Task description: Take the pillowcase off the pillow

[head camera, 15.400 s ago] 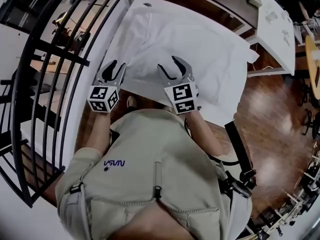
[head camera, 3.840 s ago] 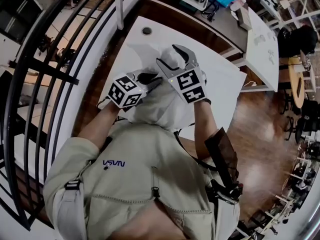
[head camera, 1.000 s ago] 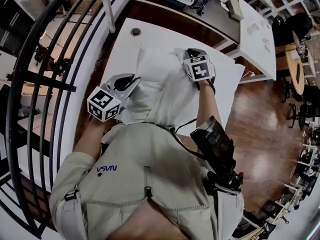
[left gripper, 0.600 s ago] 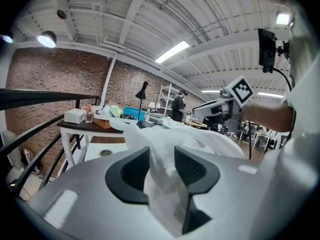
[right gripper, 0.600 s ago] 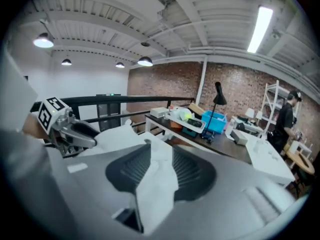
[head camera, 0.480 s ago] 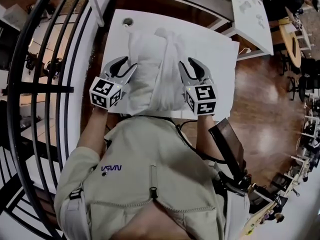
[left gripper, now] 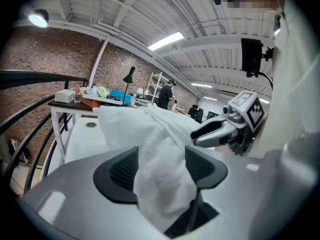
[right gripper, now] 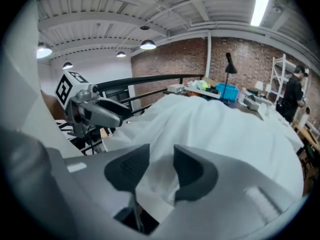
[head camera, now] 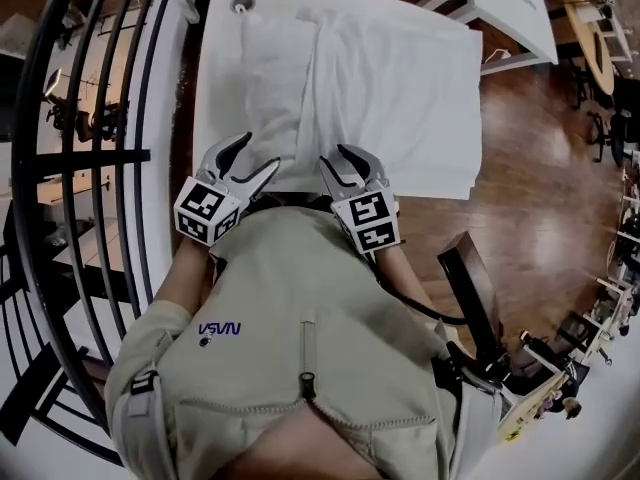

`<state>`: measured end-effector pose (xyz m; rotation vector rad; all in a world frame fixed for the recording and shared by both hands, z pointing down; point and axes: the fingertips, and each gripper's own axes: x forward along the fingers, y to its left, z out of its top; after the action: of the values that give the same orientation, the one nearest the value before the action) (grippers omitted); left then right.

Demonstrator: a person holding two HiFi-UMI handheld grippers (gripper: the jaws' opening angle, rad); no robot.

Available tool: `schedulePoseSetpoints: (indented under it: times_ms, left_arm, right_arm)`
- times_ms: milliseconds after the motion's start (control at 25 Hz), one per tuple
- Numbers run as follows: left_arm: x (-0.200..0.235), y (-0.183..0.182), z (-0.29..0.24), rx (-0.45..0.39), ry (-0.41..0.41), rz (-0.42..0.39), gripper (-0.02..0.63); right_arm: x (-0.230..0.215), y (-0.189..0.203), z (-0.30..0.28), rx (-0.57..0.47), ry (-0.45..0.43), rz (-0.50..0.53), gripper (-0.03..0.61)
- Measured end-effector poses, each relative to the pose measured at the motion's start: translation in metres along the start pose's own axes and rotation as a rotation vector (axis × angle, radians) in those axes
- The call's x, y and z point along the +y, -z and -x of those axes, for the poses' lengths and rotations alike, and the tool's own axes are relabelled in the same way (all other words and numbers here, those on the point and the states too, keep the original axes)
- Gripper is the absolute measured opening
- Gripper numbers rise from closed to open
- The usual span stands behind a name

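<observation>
Now: both tongs loose at the near end of the pillow

Your left tongs point(head camera: 260, 150) sit at the near left corner of the pillow point(head camera: 275, 88). The pillow lies lengthways along the left part of the white bench point(head camera: 215, 88), running from the near edge toward the far one. The jaws of the left tongs have just been opening and stand wide. A puffed bunch of white cloth point(left gripper: 160, 184) sits between the pads, loose rather than pinched.

Your right tongs point(head camera: 334, 155) are just to the right, at the near edge where the pillow meets the pillowcase point(head camera: 400, 78). Their jaws have been opening too and stand at a middling gap, with a fold of the cloth lying between them unsqueezed.

The pillowcase spreads flat over the right part of the bench as far as its right edge. You cannot tell from these views whether the pillow's near end is inside the case or bare.

A round hole point(head camera: 240, 4) marks the bench's far left corner. A black railing point(head camera: 100, 158) curves along the left, and wooden floor point(head camera: 540, 198) shows on the right.
</observation>
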<state>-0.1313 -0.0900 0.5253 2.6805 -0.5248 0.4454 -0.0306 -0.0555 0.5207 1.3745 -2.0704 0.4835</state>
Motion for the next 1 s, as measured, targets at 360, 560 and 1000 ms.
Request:
schedulePoseSetpoints:
  times_ms: [360, 560, 1000]
  left_arm:
    - [-0.016, 0.038, -0.022, 0.184, -0.249, -0.088, 0.093]
    - [-0.015, -0.001, 0.006, 0.049, -0.339, -0.089, 0.045]
    - [0.055, -0.062, 0.018, -0.133, -0.364, -0.008, 0.029]
  right_arm:
    - [0.007, 0.017, -0.022, -0.044, -0.073, 0.168, 0.127]
    - [0.008, -0.005, -0.001, -0.159, -0.007, 0.242, 0.018]
    - [-0.141, 0.022, 0.041, -0.067, 0.437, 0.101, 0.006]
